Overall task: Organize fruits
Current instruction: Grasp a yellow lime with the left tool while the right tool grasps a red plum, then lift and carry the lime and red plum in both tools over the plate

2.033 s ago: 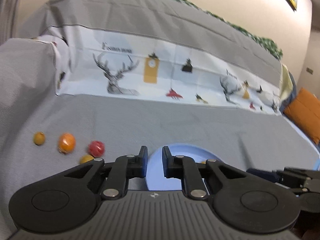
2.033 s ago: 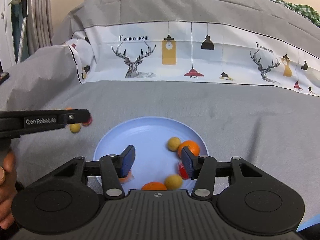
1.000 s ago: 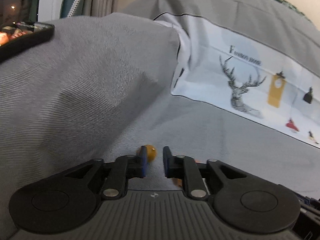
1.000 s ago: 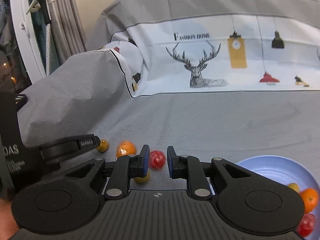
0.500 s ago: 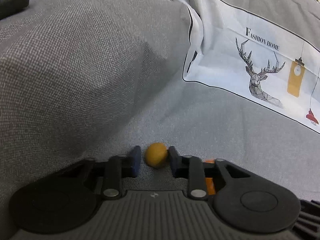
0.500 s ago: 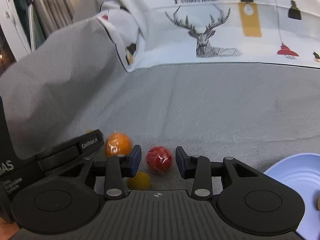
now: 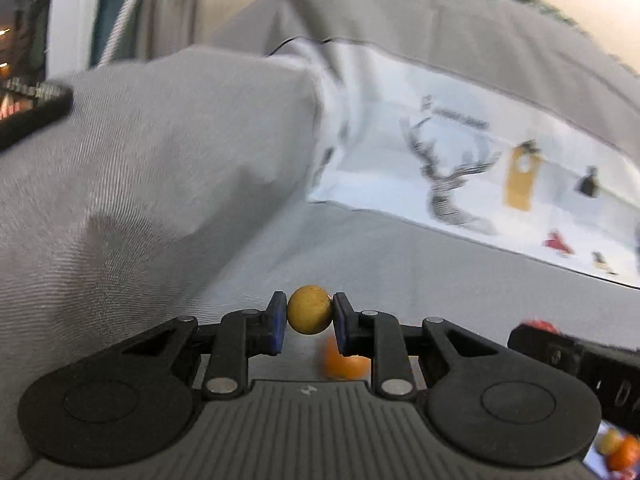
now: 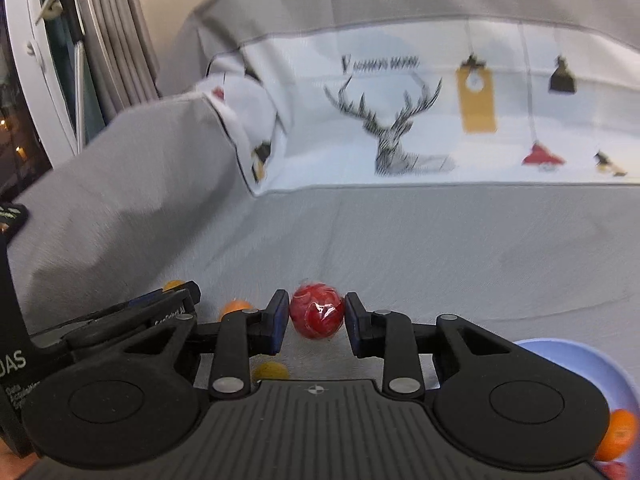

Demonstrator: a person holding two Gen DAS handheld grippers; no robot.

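Left gripper (image 7: 310, 322): jaws closed to a narrow gap on a small yellow-brown fruit (image 7: 310, 309), both blue pads touching its sides; the fruit sits clear above the grey sofa cover (image 7: 360, 252). Below and just right of it, a blurred orange fruit (image 7: 346, 362) lies on the cover, partly hidden by the gripper's right finger.

Right gripper (image 8: 316, 322): jaws closing around a shiny red fruit (image 8: 317, 311), which sits between the pads with each pad at its side. Beneath this gripper, on the cover, lie a yellow fruit (image 8: 272, 370) and, to the left, the orange fruit, half hidden behind the left finger.

Light-blue plate (image 8: 576, 354), lower right of the right wrist view, resting on the cover: it carries an orange (image 8: 618, 434) at its visible edge.

Background: white deer-print panel (image 8: 400, 128) across the sofa back.
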